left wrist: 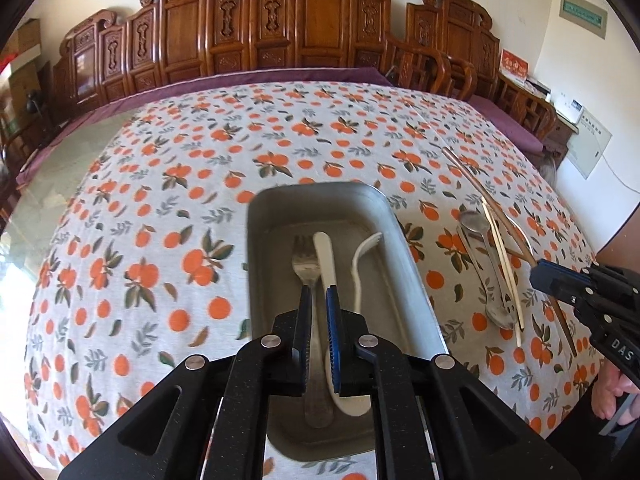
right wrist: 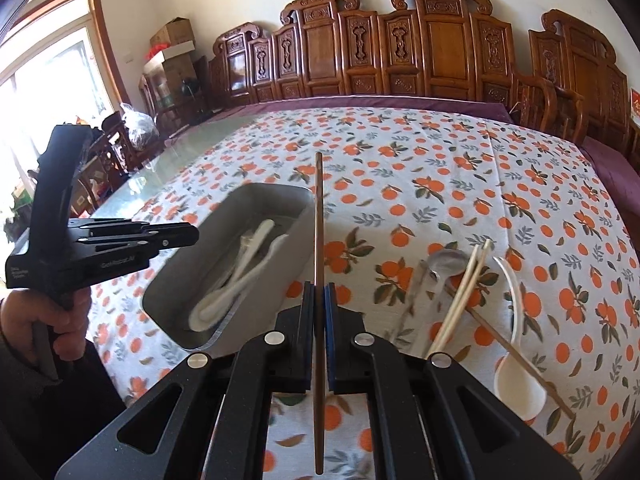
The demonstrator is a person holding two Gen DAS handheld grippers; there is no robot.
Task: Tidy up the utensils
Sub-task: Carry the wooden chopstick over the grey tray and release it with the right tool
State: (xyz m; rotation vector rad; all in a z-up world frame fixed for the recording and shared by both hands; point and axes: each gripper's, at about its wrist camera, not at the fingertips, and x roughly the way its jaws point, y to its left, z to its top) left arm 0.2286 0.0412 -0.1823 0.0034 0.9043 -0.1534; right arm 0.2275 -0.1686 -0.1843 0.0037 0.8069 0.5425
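The table wears a white cloth (left wrist: 168, 208) printed all over with oranges and leaves, and a strip of bare glassy tabletop (right wrist: 192, 148) shows past its left edge. Behind it runs a purple cushion (left wrist: 248, 78) along a long carved wooden bench (right wrist: 404, 48), pale walls above. In the right wrist view there's a bright window (right wrist: 48, 80) off to the left with cardboard boxes (right wrist: 172, 44) stacked in the corner.

A metal tray (left wrist: 404, 264) sits on the cloth, holding a fork (left wrist: 306, 260), a white knife (left wrist: 326, 256) and a white plastic fork (left wrist: 362, 260). The left gripper (left wrist: 319, 300) hangs right over the tray, jaws a small way apart with nothing between them; the utensils seen through the gap lie down in the tray.

The right gripper (right wrist: 319, 300) is clamped on a dark brown chopstick (right wrist: 319, 216), which stands up off the table and points away toward the bench, just beside the tray's right wall.

To the right of the tray, lying loose on the cloth: a steel spoon (right wrist: 448, 260), a pale chopstick pair (right wrist: 464, 292), a second brown chopstick (right wrist: 524, 364) and a white soup spoon (right wrist: 518, 392), all overlapping in a small heap.
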